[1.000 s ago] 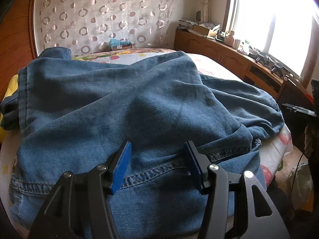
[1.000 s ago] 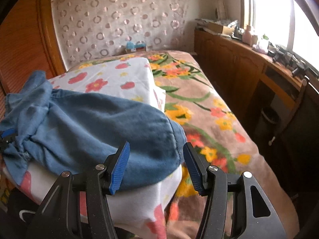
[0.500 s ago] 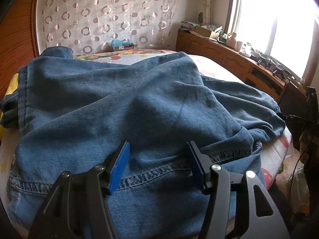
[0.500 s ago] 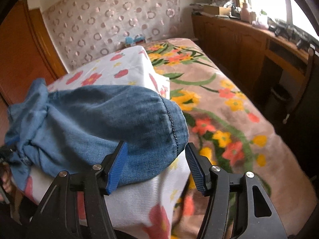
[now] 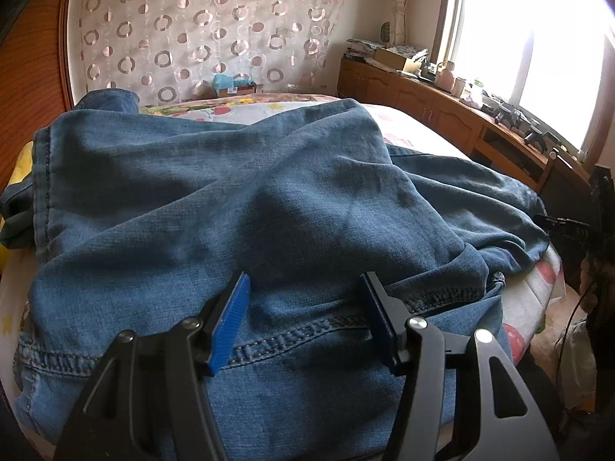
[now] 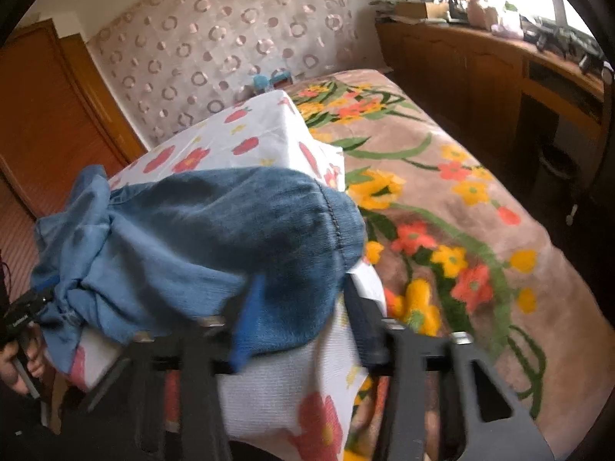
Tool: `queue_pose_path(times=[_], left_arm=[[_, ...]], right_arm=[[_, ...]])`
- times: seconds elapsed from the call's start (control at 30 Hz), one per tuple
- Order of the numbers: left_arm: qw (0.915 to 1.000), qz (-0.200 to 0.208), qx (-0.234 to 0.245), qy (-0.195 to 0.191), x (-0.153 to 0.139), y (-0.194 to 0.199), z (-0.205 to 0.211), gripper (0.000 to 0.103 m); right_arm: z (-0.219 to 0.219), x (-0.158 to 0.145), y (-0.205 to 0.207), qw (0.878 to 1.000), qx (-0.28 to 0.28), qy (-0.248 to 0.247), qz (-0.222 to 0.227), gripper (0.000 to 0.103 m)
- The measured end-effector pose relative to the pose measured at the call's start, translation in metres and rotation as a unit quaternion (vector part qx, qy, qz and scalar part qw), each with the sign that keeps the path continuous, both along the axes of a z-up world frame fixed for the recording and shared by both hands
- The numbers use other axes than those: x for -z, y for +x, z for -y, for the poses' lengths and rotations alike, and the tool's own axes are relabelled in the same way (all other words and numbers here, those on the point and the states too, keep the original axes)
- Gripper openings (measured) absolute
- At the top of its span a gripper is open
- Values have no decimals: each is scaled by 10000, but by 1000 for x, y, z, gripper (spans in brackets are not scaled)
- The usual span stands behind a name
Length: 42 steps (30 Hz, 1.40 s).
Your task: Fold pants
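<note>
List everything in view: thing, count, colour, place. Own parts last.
jeans: one, blue denim, crumpled on the white cloth.
white cloth: one, red-flower print, under the jeans.
blanket: one, brown floral, on the bed.
curtain: one, beige with rings, back wall.
cabinet: one, brown wood, cluttered, below the window.
left gripper: black, blue pads, open over a stitched seam.
right gripper: black, blurred, closing, hem between its jaws.

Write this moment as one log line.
left gripper: open over jeans waistband | right gripper: closing around jeans leg hem
</note>
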<state>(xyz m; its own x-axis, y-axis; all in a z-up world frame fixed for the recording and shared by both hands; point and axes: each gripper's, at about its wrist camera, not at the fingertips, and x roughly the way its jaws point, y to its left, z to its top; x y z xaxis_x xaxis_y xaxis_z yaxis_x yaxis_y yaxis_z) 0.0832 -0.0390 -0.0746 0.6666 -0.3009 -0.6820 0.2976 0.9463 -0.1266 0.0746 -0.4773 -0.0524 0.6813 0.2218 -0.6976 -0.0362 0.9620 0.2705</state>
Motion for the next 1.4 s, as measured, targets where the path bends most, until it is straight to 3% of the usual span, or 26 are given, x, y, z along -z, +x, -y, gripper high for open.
queue_pose_path(times=[0.17,0.33,0.47,0.7,0.87,1.0,1.13,1.2,1.23,1.27,1.4], left_arm=[[9999,-73,82,-10,-3,2,-2,58],[9997,-201,101,-35,-12,-1,-5,58],[9999,-43,18,-152,-28,-11,-16,58],[9992,291,-155,-234,-60,-31,-37,58],[9979,525,-283,-251,-78,-46,-54,58],[9969,630,-393,-256,-86,-55,-67,58],[9964,615,-512,-285,-85,-58,-81,58],[9963,587,-562,-291,-82,-59,-87,58],[9963,567,-582,-288,-80,-59,-89,58],[9963,545,-590,-291,-78,-59,-91,58],[9969,453,-581,-289,-70,-56,-92,58]], right_arm=[[-2,-24,-9,9992,13,-148,363,6],[-17,-64,-15,9963,-118,-272,808,5],[-40,-102,-17,9910,-423,-381,1213,5],[-113,-174,-13,9709,-1309,-515,1938,4],[-193,-211,-9,9462,-2182,-540,2327,4],[-261,-217,-5,9262,-2898,-451,2371,4],[-317,-200,8,9167,-3424,-407,2017,5],[-336,-187,14,9160,-3526,-499,1850,19],[-341,-181,18,9175,-3520,-514,1778,37],[-342,-175,21,9187,-3531,-448,1709,43],[-332,-160,28,9274,-3379,-483,1530,43]])
